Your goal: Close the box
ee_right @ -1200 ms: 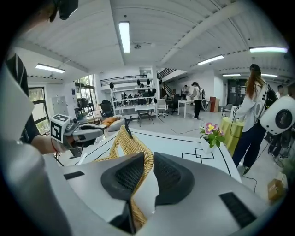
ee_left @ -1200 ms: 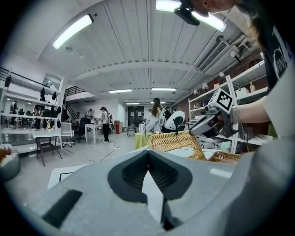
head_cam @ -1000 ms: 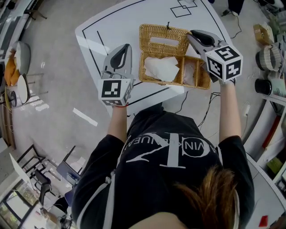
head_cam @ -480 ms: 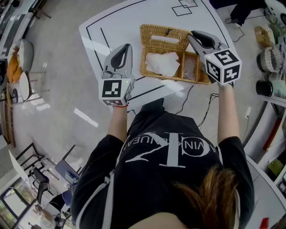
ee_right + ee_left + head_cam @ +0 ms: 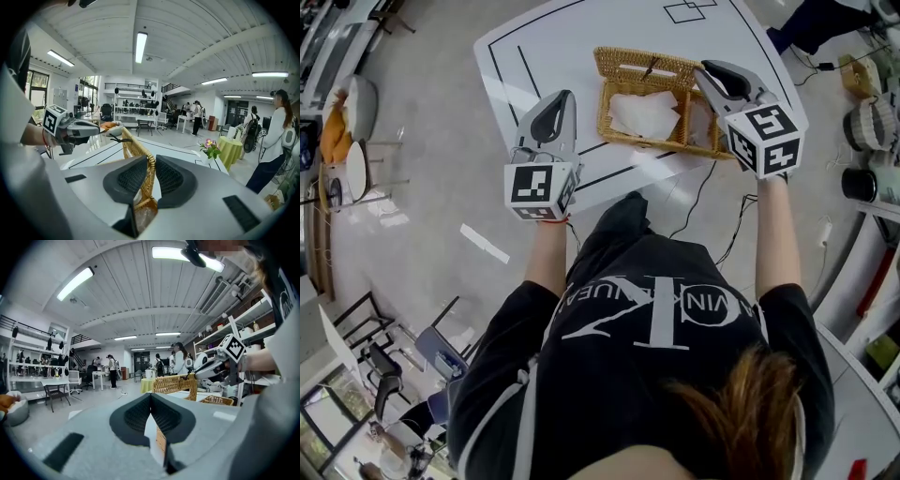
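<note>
A wicker box [image 5: 705, 142] stands on the white table [image 5: 553, 42], with white paper [image 5: 643, 112] inside. Its wicker lid [image 5: 642, 64] stands nearly upright on the far side, a black loop at its middle. My right gripper [image 5: 712, 73] is shut on the lid's right end; in the right gripper view the woven rim [image 5: 140, 151] runs between the pads of that gripper [image 5: 151, 165]. My left gripper [image 5: 562, 99] hovers left of the box, apart from it. Its jaws [image 5: 151, 396] meet at the tip with nothing in them. The left gripper view shows the lid [image 5: 174, 383] ahead.
The table's front edge runs just behind the box, with a cable [image 5: 701, 202] hanging off it. Shelves with cups and jars [image 5: 864, 122] stand at the right. A small flower pot [image 5: 209, 149] sits at the table's far side. People walk in the background.
The lid has swung up from leaning back to nearly upright, with my right gripper moving along on its end. My left gripper has shifted a little beside the box.
</note>
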Available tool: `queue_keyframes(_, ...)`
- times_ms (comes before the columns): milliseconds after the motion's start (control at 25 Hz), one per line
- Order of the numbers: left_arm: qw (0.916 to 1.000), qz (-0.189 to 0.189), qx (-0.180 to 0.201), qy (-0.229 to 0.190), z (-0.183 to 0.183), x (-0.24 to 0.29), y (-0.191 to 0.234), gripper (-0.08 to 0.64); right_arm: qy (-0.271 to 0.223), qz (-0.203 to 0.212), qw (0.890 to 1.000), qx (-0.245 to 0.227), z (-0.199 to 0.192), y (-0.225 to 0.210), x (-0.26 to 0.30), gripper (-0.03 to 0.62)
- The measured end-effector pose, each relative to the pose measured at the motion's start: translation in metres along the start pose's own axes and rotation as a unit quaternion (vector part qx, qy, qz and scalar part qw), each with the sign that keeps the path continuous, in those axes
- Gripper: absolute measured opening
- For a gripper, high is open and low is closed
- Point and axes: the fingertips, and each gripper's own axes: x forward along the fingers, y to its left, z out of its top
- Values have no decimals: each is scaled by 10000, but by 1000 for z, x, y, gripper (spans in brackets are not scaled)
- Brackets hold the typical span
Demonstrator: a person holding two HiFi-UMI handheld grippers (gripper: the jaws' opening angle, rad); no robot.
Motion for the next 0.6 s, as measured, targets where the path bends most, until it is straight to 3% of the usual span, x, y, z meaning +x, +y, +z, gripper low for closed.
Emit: queue_keyframes(600, 10000, 35, 5, -56, 1, -37, -16, 11, 114, -214, 9966, -791, -20, 42, -25, 68)
